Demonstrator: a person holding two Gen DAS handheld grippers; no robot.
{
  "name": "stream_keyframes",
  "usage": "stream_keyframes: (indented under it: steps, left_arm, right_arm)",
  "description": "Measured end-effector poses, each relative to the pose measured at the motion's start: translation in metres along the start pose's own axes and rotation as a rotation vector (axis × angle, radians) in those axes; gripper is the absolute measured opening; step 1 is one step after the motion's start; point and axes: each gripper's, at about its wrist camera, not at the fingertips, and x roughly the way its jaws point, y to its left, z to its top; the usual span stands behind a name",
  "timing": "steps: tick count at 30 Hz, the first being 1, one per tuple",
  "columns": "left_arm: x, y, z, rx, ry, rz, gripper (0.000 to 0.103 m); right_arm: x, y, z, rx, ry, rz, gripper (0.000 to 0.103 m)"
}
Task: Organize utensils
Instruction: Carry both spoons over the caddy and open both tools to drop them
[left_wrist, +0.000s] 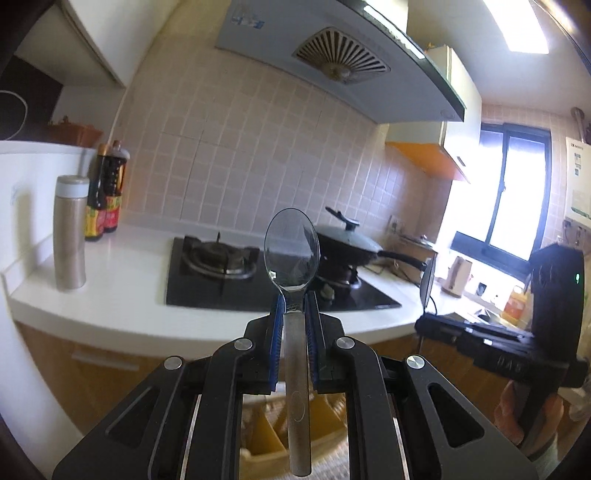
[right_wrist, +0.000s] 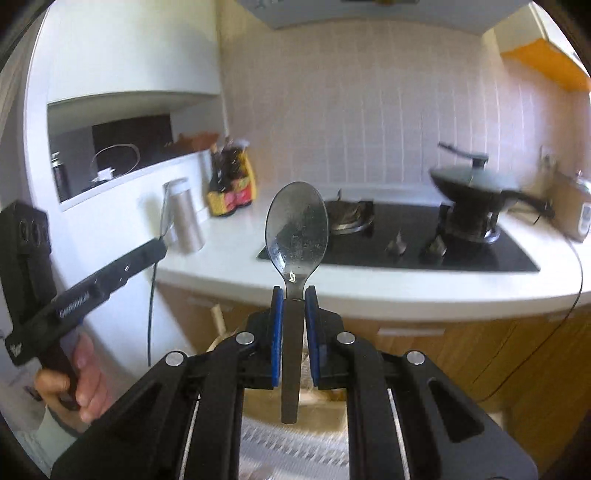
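Note:
In the left wrist view my left gripper (left_wrist: 294, 306) is shut on the handle of a metal spoon (left_wrist: 291, 251), whose bowl points forward over the counter edge. Below it shows a yellow divided utensil tray (left_wrist: 266, 432). At the right edge, my right gripper (left_wrist: 424, 325) carries its own spoon (left_wrist: 427, 282), seen edge-on. In the right wrist view my right gripper (right_wrist: 294, 295) is shut on a second metal spoon (right_wrist: 297, 229), bowl forward. My left gripper (right_wrist: 160, 245) is at the left, held by a hand (right_wrist: 81, 384); its spoon (right_wrist: 166, 210) appears thin and edge-on.
A white counter (left_wrist: 110, 295) carries a black gas hob (left_wrist: 221, 273), a lidded wok (left_wrist: 347, 243), a metal flask (left_wrist: 70, 232) and sauce bottles (left_wrist: 107, 192). A range hood (left_wrist: 332, 62) hangs above. Wooden cabinet fronts (right_wrist: 461, 350) stand below, and a white woven mat (right_wrist: 291, 443) lies under the right gripper.

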Motion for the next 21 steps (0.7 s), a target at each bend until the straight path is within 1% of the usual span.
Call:
stream_keyframes:
  steps: [3,5,6,9,10,14,18,21]
  left_arm:
    - [0.01,0.003,-0.01,0.004,-0.04,-0.023,0.01]
    - [0.012,0.003,-0.016,0.016,-0.072,-0.027,0.01]
    - [0.014,0.003,-0.02,0.025,-0.094,-0.021,0.01]
    - [0.018,0.002,-0.029,0.05,-0.133,0.002,0.01]
    - [0.02,0.002,-0.034,0.056,-0.143,0.012,0.01]
    - [0.03,0.007,-0.043,0.056,-0.145,0.026,0.01]
    - [0.042,0.014,-0.053,0.042,-0.14,0.05,0.01]
    - [0.047,0.014,-0.059,0.05,-0.141,0.062,0.01]
  right_arm:
    - [0.008,-0.008,-0.001,0.005,-0.03,-0.008,0.01]
    - [0.015,-0.014,-0.006,0.004,-0.082,-0.025,0.01]
    - [0.018,-0.017,-0.011,0.004,-0.111,-0.028,0.01]
    - [0.025,-0.021,-0.019,-0.001,-0.156,-0.054,0.01]
    - [0.029,-0.024,-0.023,0.003,-0.171,-0.05,0.01]
    - [0.039,-0.031,-0.033,0.014,-0.189,-0.036,0.01]
    - [0.048,-0.03,-0.04,0.004,-0.189,-0.036,0.01]
    - [0.056,-0.029,-0.046,-0.011,-0.178,-0.036,0.01]
